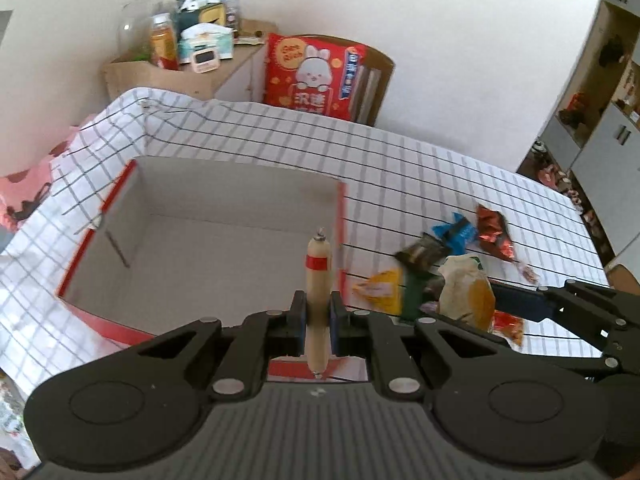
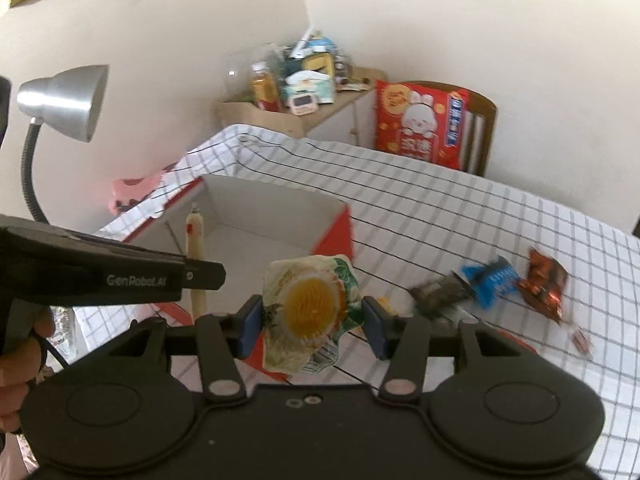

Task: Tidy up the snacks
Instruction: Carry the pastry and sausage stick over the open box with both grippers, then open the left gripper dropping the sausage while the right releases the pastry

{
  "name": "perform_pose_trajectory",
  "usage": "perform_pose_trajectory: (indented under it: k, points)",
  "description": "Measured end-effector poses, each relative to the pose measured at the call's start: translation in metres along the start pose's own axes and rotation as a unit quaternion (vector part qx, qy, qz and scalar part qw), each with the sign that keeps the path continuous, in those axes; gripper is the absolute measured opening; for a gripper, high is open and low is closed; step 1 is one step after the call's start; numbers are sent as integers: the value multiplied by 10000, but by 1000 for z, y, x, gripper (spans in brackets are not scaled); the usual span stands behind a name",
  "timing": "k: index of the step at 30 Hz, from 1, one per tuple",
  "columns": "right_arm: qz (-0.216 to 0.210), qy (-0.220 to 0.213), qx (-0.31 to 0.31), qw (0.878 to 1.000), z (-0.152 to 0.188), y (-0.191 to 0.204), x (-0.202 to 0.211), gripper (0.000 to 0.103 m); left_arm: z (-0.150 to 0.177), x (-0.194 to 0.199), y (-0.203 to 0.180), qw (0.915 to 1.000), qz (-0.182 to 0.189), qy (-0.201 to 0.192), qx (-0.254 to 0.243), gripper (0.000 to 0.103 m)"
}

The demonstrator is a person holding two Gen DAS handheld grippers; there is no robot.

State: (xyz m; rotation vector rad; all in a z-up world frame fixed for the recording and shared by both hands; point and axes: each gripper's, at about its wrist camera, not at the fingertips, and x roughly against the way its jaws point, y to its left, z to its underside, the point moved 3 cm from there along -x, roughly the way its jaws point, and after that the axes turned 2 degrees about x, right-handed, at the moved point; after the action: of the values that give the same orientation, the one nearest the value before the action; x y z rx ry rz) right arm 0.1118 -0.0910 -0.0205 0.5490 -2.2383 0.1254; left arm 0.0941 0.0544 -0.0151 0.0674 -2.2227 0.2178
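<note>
My left gripper (image 1: 315, 322) is clamped on a sausage stick (image 1: 318, 276), tan with a red band near its far tip, held along my fingers so that it points out over the near wall of the open cardboard box (image 1: 224, 240). The box is white inside with red outer faces, and what I can see of its inside holds nothing; it sits on the checked tablecloth (image 1: 400, 160) toward the tabletop's left end.

My right gripper (image 2: 312, 322) grips a crinkled snack packet (image 2: 310, 308) printed with a halved egg, its blue pads (image 2: 251, 320) pressing the packet's two sides. It hangs just beside the box's near right corner, above the cloth.

Still lying on the cloth to the right of the box are a blue wrapper (image 1: 456, 232), a red-brown foil packet (image 1: 494, 232), a dark packet (image 1: 422, 254) blurred beyond naming, and a yellow packet (image 1: 380, 288) close to the box's right wall. A red cushion (image 1: 314, 72) with a rabbit leans on a chair past the tabletop's far edge. In the right wrist view, a silver desk lamp (image 2: 64, 98) stands at the left.
</note>
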Motion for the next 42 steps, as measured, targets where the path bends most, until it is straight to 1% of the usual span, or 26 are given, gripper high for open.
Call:
perform_pose_trajectory:
  k: [6,11,16,20,25,30,36,39,42]
  points:
    - [-49,99,179,9998,-16,26,-32,50,-18,-14,45,9994,-316,102,107,11]
    - [-59,218,341,9992,-23,47,-61,51,-31,-28,79,9975,-675,190,92,11]
    - [-51,396,481,9980,-28,63,-96,51,-40,-53,103,9950,-896,439,-19,11]
    - [-107,555,580,9967,-29,75,-120,51,-40,-76,118,9917,-1093,677,-40,11]
    - [-136,805,666,9944,-27,85,-149,51,-37,-104,131,9871,-1259,988,-9,11]
    - [-66,1004,786,9918,-21,90,-170,51,-32,-126,135,9837,-1290,1249,-88,11]
    - [-63,1194,844,9892,-13,94,-182,51,-20,-145,136,9799,-1266,1533,-156,11]
    - [-33,1289,876,9878,-8,95,-186,52,-14,-151,134,9783,-1278,1619,-207,11]
    - [2,1372,883,9866,-6,95,-191,53,-11,-151,132,9786,-1232,1634,-206,11]
